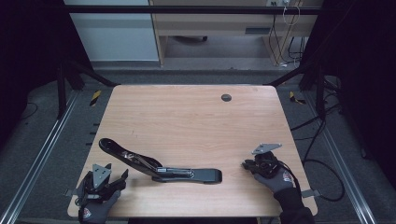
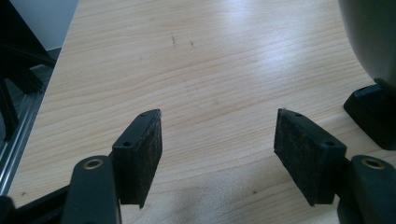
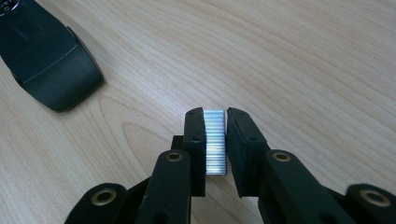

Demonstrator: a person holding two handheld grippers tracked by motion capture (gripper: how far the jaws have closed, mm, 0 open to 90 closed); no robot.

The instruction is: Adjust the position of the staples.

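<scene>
Grey gloves with red-and-white wrist marks are worn; each black gripper (image 1: 106, 184) (image 1: 246, 164) is topped by a grey three-cornered plate, brass rivets set in the jaws.

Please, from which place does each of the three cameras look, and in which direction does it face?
High view: above the near table edge, facing forward and down; gloved hands, left gripper, right gripper, opened stapler.
Left gripper view: rides the left gripper, looking along its open jaws over bare wood; stapler at right.
Right gripper view: rides the right gripper, jaws clamping a staple strip.
Shared: all three show the stapler.
</scene>
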